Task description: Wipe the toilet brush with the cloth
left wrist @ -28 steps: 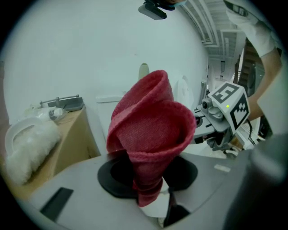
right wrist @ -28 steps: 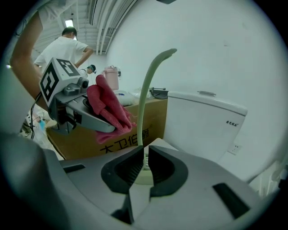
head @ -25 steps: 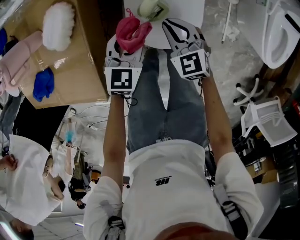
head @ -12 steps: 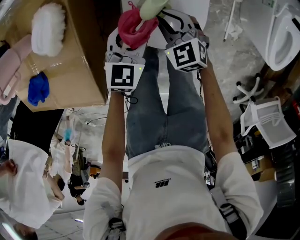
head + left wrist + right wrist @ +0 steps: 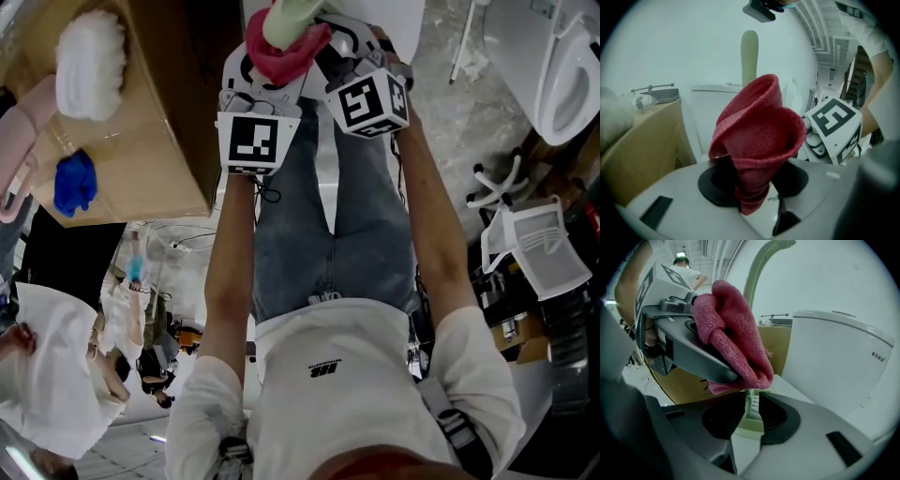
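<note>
Red cloth (image 5: pixel 757 136) against the pale green toilet brush (image 5: pixel 758 273), one gripper on each

The left gripper (image 5: pixel 752 182) has its fingers closed on the cloth's bunched lower end, and the cloth flares upward like a cone. The right gripper (image 5: pixel 751 411) has its fingers clamped on a ribbed pale green part of the brush. From there the brush's long axis runs up and away along the fingers, passes behind the cloth and bends over at the top. Which end carries the bristles is hard to tell. The white toilet cistern (image 5: pixel 834 357) behind has a small dark printed mark, too small to read, and the print on the cardboard box (image 5: pixel 642 150) is just as illegible
</note>
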`<control>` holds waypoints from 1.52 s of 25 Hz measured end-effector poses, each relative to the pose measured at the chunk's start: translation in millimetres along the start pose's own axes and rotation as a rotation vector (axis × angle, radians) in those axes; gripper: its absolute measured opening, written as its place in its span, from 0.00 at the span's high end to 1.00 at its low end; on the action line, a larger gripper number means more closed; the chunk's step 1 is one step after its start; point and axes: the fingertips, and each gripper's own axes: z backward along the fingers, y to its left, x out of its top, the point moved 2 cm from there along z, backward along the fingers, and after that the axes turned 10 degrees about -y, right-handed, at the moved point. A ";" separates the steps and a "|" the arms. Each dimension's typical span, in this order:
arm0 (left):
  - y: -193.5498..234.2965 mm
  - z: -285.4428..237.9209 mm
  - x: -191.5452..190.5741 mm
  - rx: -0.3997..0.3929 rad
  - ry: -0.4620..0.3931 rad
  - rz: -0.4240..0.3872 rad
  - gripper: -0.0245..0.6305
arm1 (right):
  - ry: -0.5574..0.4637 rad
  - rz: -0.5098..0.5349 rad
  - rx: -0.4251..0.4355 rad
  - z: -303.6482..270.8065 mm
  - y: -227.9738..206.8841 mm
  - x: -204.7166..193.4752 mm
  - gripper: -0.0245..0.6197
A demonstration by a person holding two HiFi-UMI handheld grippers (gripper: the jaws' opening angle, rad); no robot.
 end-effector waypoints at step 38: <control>-4.7 -18.7 24.7 -0.062 -0.048 -0.047 0.78 | -0.019 -0.088 -0.021 -4.7 1.7 -21.6 0.88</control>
